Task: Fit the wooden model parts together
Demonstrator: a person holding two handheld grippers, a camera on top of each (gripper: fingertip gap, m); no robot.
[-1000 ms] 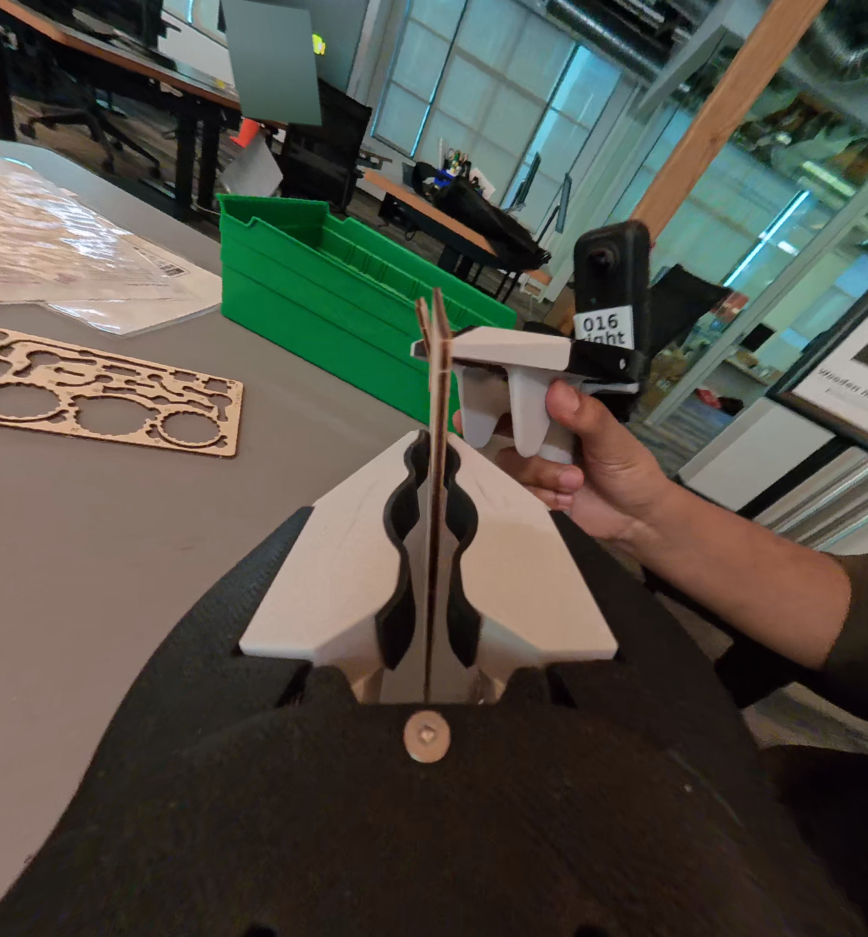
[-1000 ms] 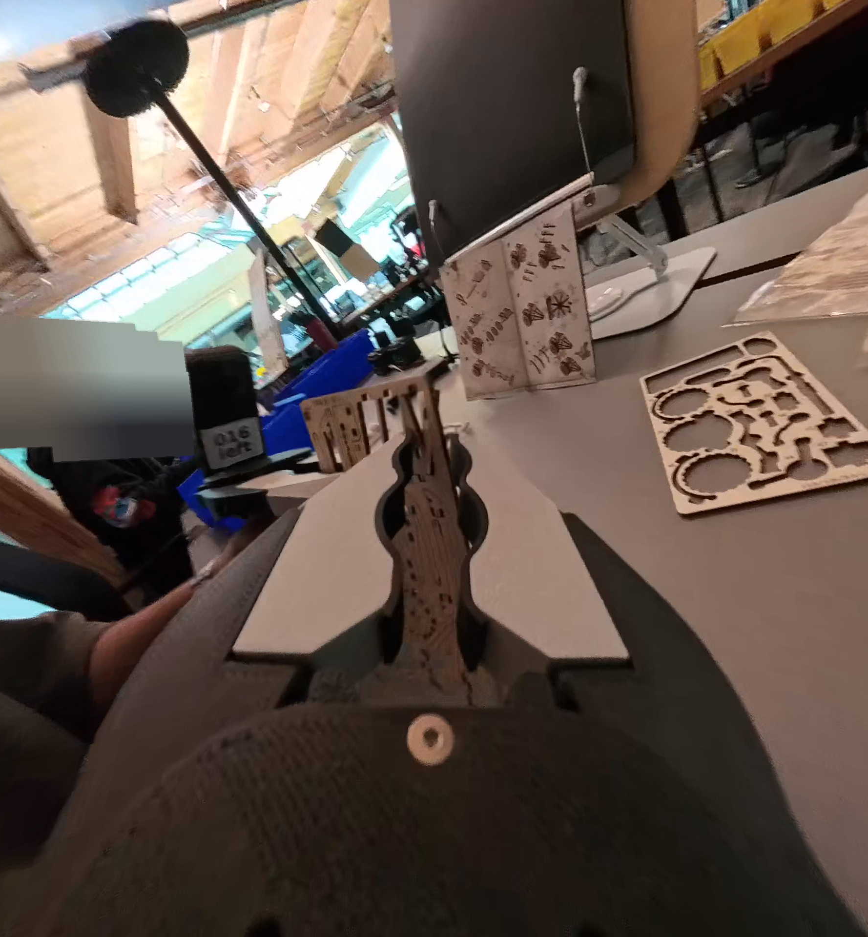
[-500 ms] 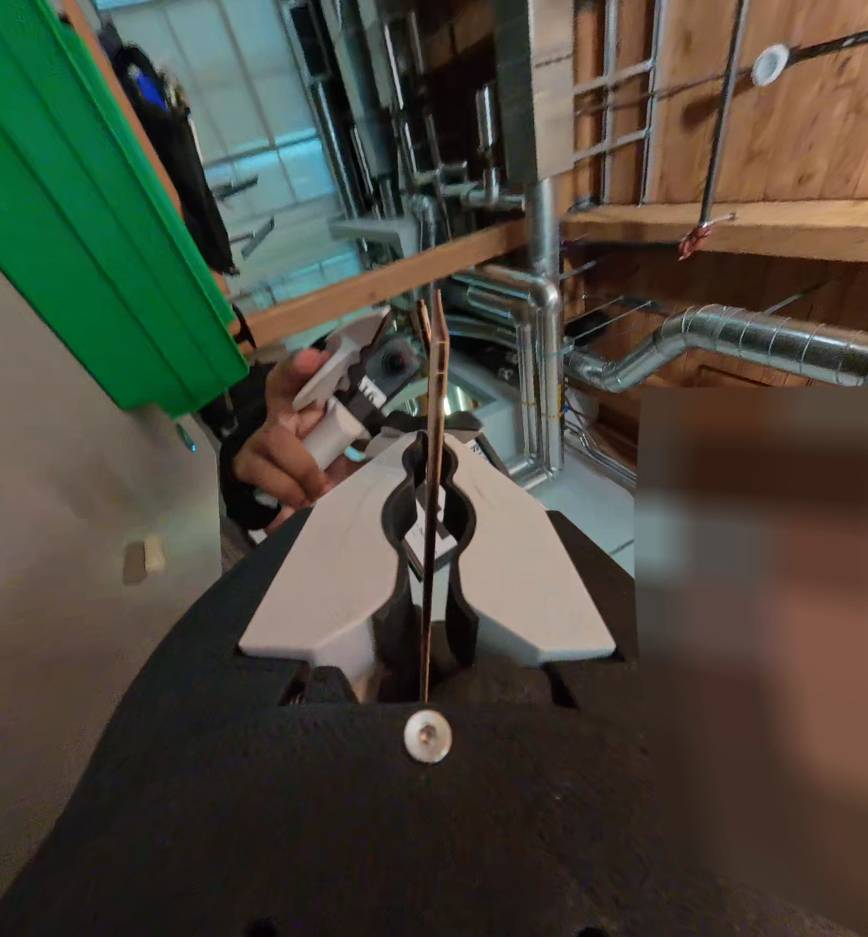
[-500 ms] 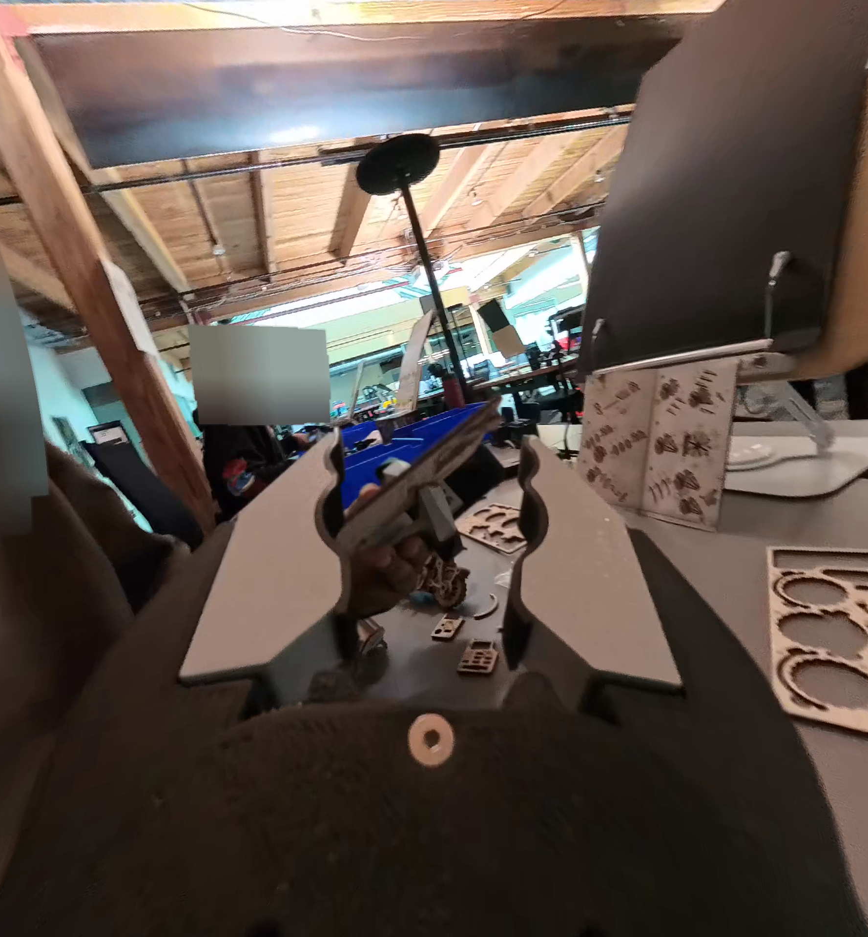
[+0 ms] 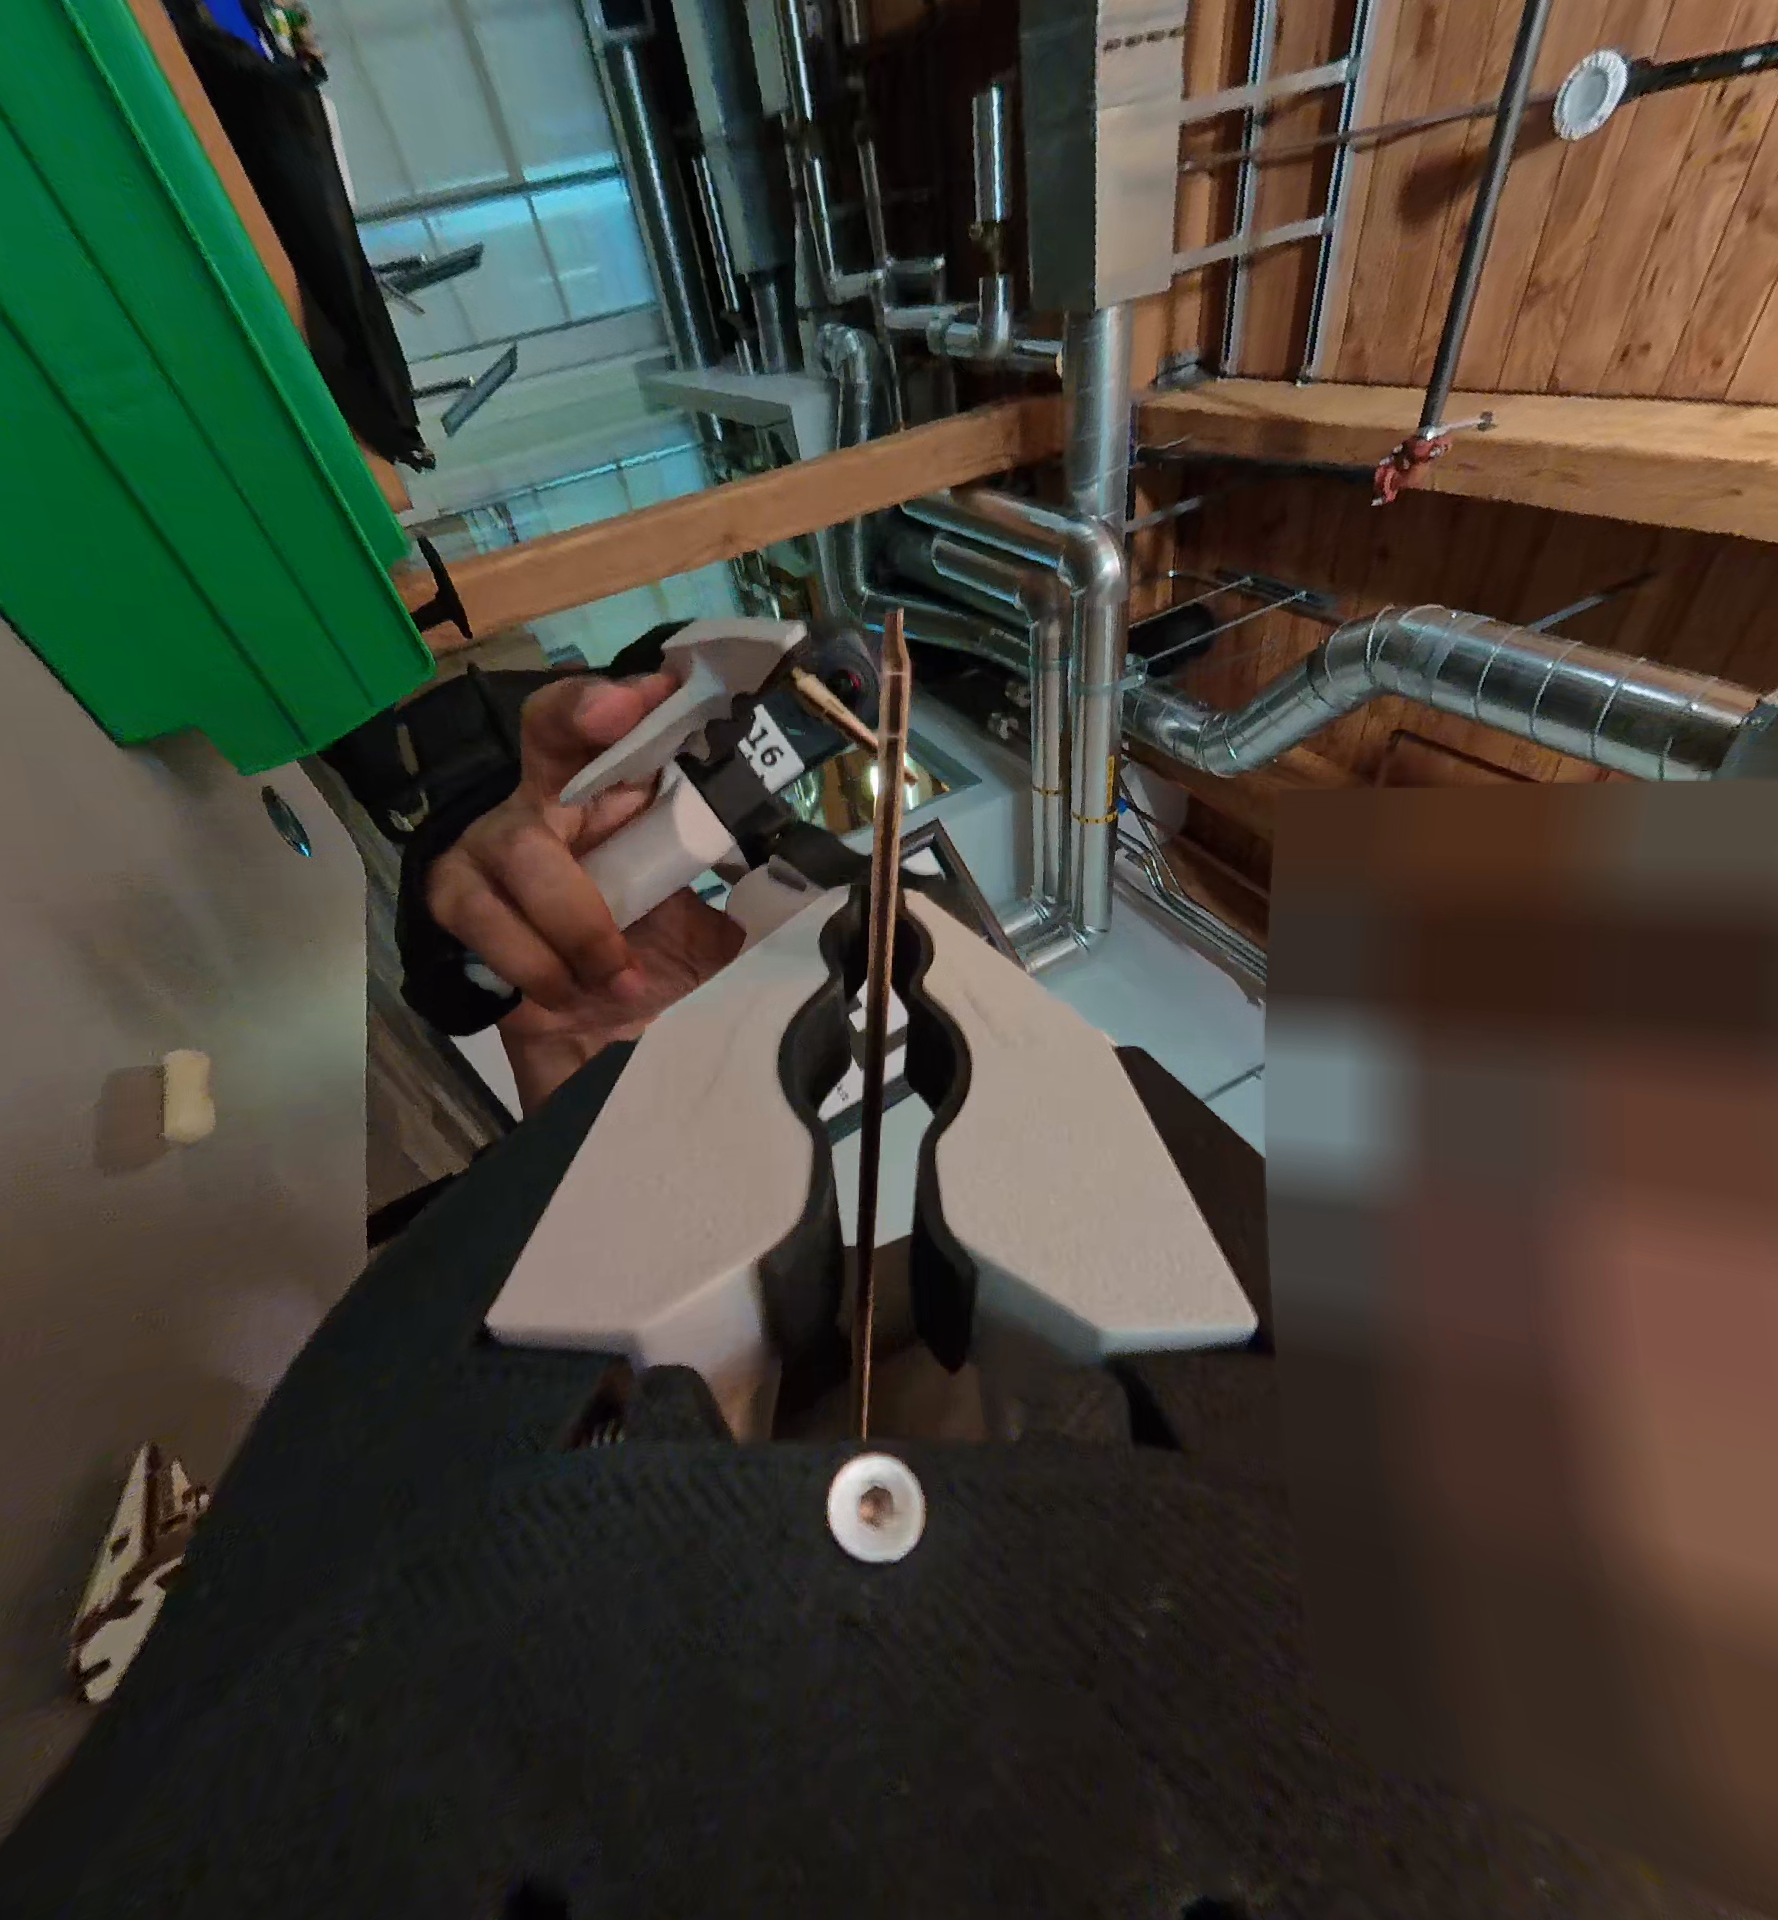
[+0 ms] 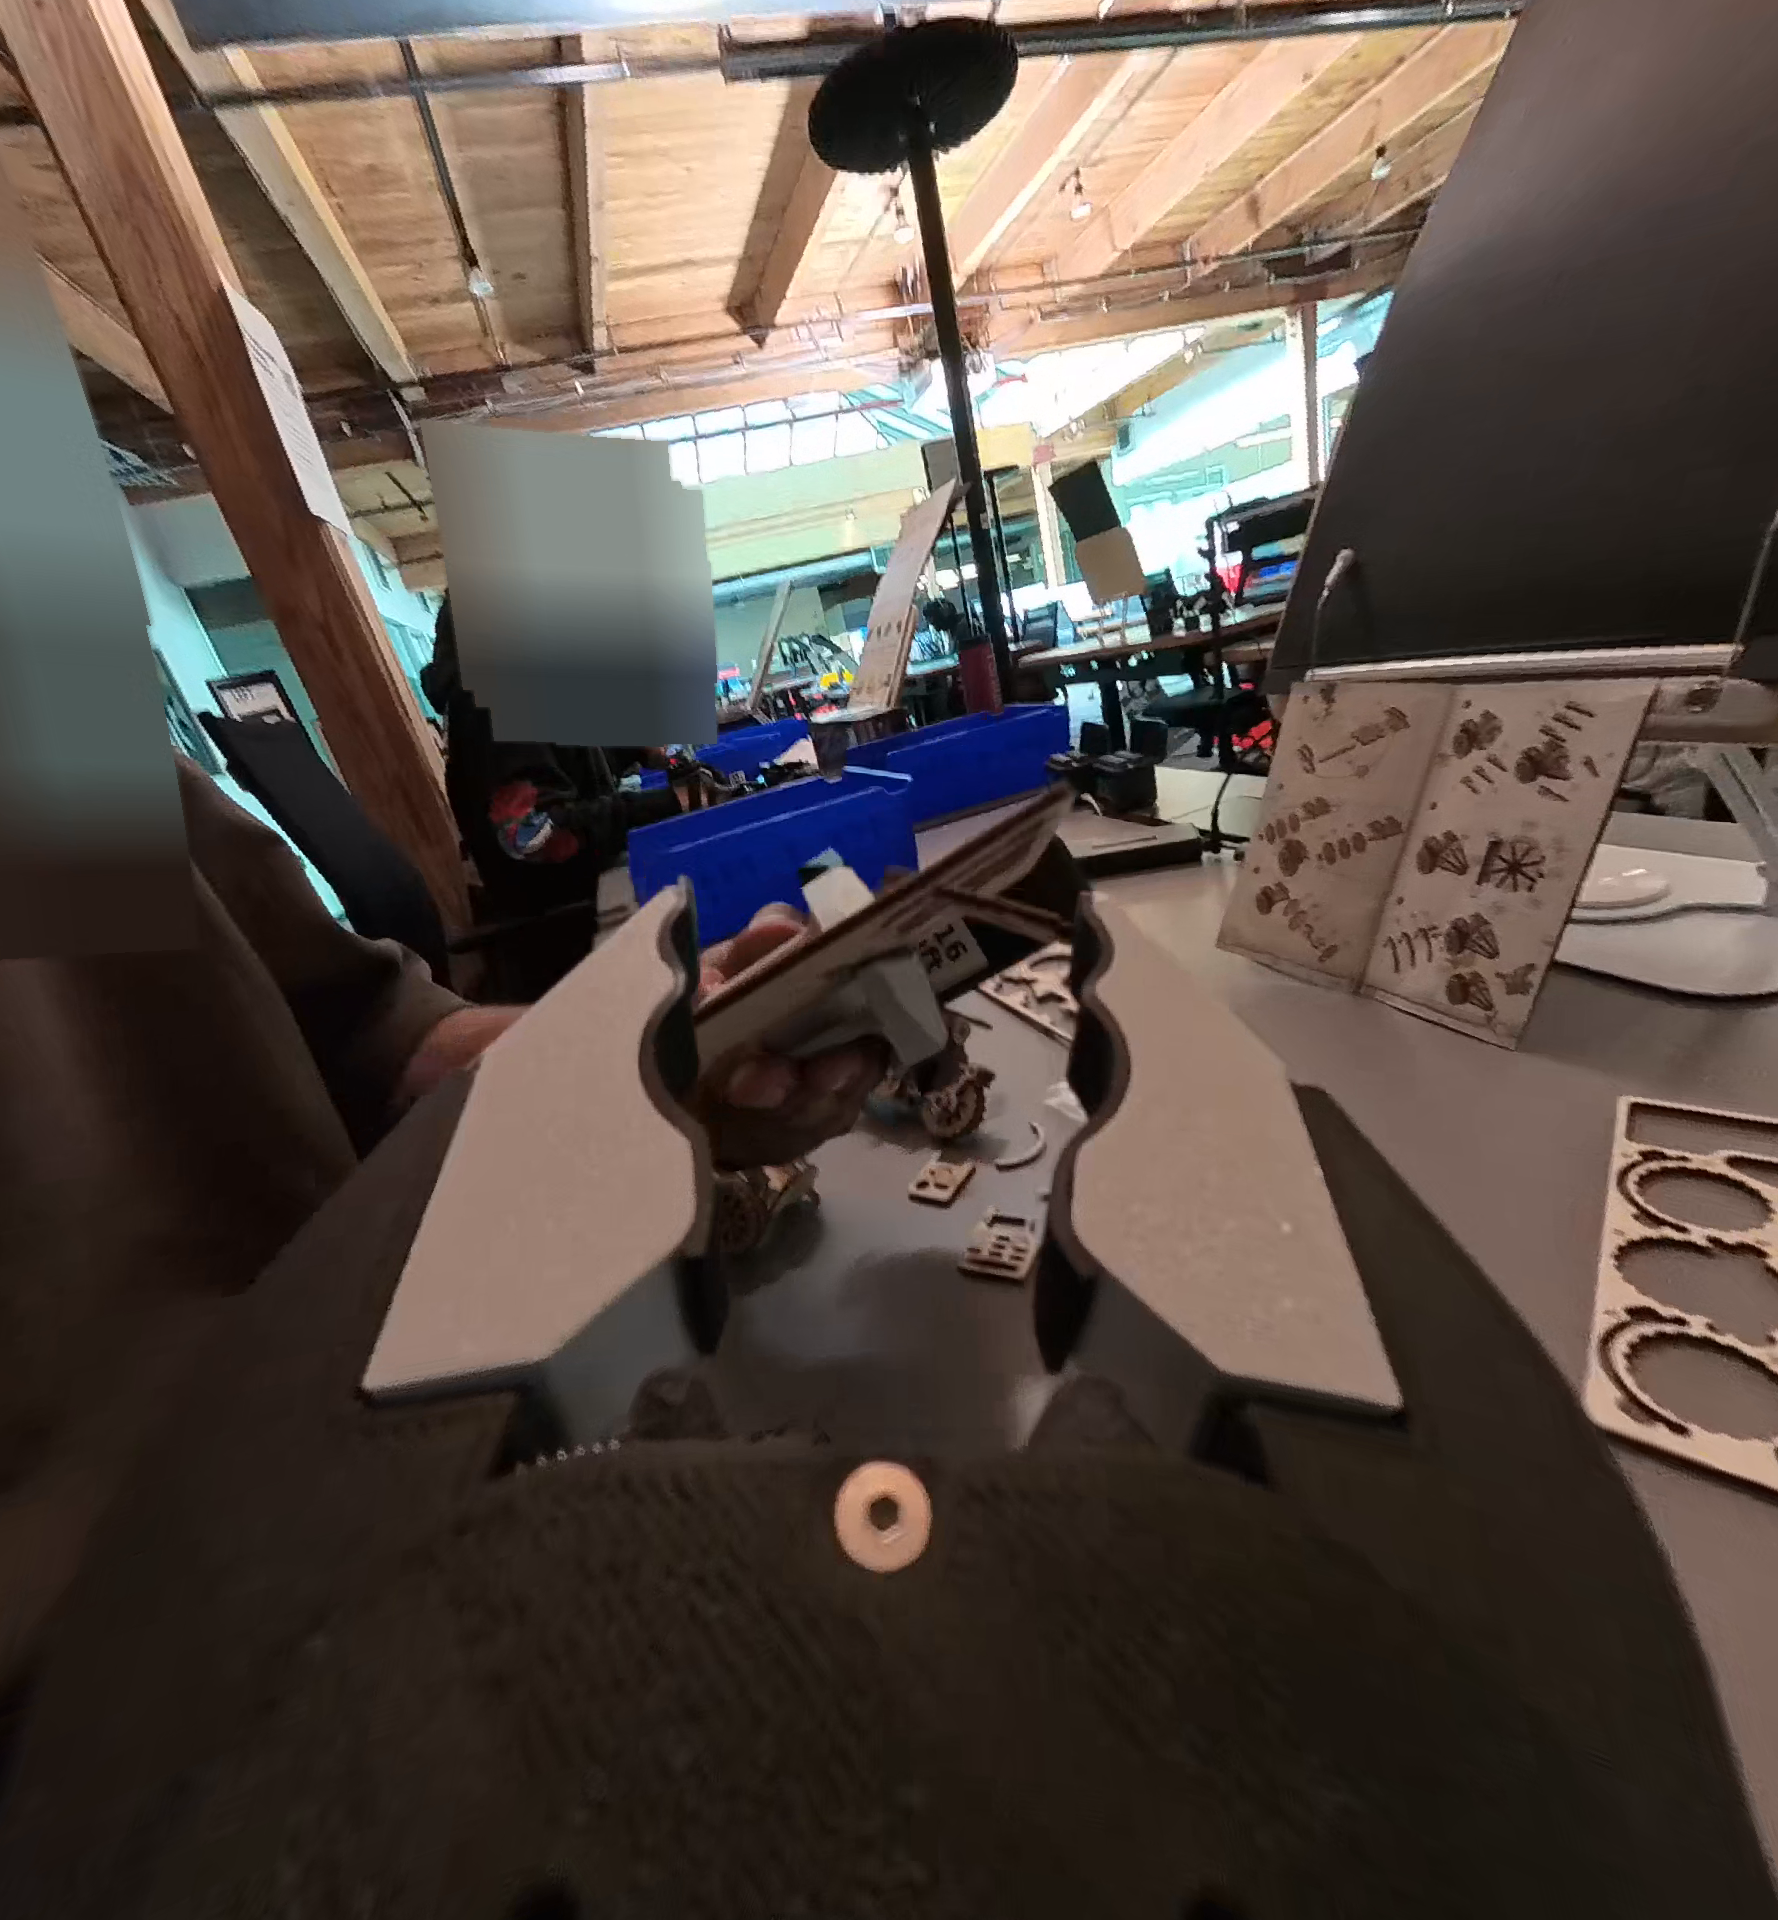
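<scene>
My left gripper [image 5: 877, 920] is shut on a thin wooden panel [image 5: 880, 1039], seen edge-on and sticking out past the fingertips. A small wooden piece [image 5: 833, 717] crosses the panel near its tip. My right gripper [image 6: 880, 920] is open and empty, its jaws wide apart. Between them, farther off, the left gripper [image 6: 890, 992] holds the slotted panel [image 6: 864, 930] tilted above the table. The right gripper [image 5: 698, 717] also shows in the left wrist view, in a hand to the left of the panel. Small loose wooden parts [image 6: 999, 1247] lie on the grey table [image 6: 1384, 1081].
A cut-out wooden sheet [image 6: 1737, 1299] lies at the right. A wheeled wooden model [image 6: 952, 1101] stands behind the parts. An instruction booklet [image 6: 1425, 852] leans under a monitor. Blue bins [image 6: 771, 842] stand behind. A green bin [image 5: 137, 416] is at the left. My two grippers' fingertips are within a few centimetres of each other.
My right gripper has opened and let go of the wooden part it held against the panel. My left gripper has tilted the panel up, away from the table.
</scene>
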